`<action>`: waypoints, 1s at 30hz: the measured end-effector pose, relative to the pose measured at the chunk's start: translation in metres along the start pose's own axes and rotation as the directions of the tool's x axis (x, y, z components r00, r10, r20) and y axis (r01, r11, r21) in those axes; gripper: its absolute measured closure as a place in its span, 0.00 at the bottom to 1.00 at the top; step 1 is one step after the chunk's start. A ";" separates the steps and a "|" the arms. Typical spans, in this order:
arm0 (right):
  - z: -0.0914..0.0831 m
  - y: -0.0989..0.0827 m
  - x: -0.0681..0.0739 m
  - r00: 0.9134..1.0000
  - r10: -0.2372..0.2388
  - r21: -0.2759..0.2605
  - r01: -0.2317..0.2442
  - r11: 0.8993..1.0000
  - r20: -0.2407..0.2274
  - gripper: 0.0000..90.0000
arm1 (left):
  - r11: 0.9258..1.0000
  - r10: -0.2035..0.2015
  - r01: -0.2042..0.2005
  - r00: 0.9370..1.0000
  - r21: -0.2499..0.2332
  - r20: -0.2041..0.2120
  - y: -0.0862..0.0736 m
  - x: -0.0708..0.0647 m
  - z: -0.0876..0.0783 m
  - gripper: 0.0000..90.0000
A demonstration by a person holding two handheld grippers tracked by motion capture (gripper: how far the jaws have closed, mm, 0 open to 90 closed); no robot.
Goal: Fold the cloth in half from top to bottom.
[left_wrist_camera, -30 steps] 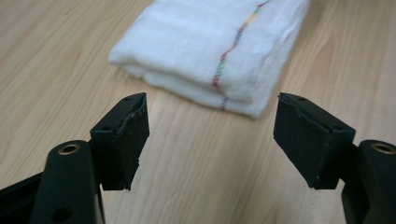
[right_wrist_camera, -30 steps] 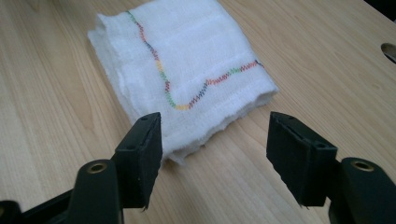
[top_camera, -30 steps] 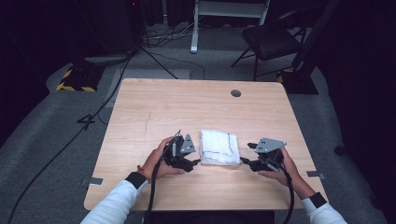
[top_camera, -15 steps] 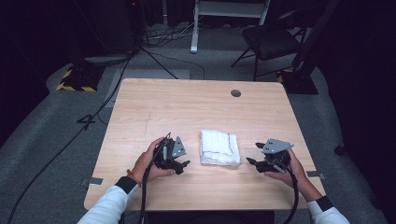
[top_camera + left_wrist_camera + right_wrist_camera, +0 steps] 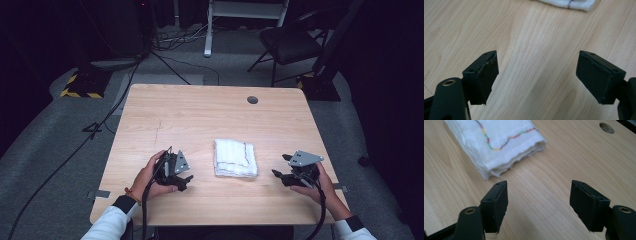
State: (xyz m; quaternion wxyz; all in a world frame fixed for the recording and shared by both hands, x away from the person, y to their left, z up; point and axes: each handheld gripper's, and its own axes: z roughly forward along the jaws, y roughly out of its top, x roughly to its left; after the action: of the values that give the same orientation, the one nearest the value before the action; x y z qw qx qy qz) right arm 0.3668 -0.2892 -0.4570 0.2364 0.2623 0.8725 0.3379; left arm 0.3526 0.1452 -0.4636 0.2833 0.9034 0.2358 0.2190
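Note:
A folded white cloth (image 5: 235,158) with a coloured stitched line lies flat on the wooden table (image 5: 200,115), toward the front middle. My left gripper (image 5: 186,182) sits to the left of it, apart from it; its jaws have just been opening and stand open over bare wood (image 5: 537,56). The cloth's edge (image 5: 569,3) shows far ahead of them. My right gripper (image 5: 280,166) rests to the right of the cloth, jaws open after widening a little, nothing between them (image 5: 539,183). The cloth (image 5: 496,142) lies just beyond the left jaw in the right gripper view.
A round cable hole (image 5: 252,100) is set near the table's far right edge. Behind the table stand a black chair (image 5: 290,42) and a yellow-and-black striped base (image 5: 80,87), with cables running over the grey floor.
Both hands have drawn away from the cloth, the left gripper to the left, the right gripper to the right. The cloth stays folded in place.

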 end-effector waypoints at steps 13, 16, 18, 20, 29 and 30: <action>-0.008 -0.031 -0.008 0.998 0.048 0.048 -0.050 0.998 0.039 0.35 | 0.997 -0.077 0.077 0.997 0.004 0.005 -0.030 0.006 -0.013 0.20; -0.012 -0.040 -0.012 0.997 0.067 0.051 -0.070 0.996 0.049 0.34 | 0.996 -0.094 0.094 0.995 0.000 0.018 -0.034 0.008 -0.014 0.20; -0.016 -0.047 -0.013 0.995 0.093 0.050 -0.095 0.994 0.049 0.34 | 0.995 -0.099 0.099 0.995 -0.008 0.025 -0.038 0.009 -0.016 0.19; -0.019 -0.054 -0.015 0.993 0.107 0.053 -0.110 0.993 0.052 0.33 | 0.993 -0.112 0.113 0.993 -0.015 0.021 -0.042 0.010 -0.017 0.19; -0.031 -0.081 -0.023 0.976 0.211 0.040 -0.214 0.976 0.053 0.32 | 0.982 -0.188 0.189 0.982 -0.020 0.023 -0.064 0.018 -0.021 0.19; -0.031 -0.084 -0.024 0.973 0.223 0.039 -0.225 0.973 0.056 0.32 | 0.981 -0.194 0.194 0.981 -0.015 0.020 -0.066 0.019 -0.022 0.19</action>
State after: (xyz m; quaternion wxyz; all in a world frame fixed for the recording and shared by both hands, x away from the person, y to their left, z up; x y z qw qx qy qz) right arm 0.3412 -0.3716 -0.4902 0.2132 0.3730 0.8382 0.3359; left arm 0.3363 0.2125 -0.4832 0.3130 0.8757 0.3183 0.1841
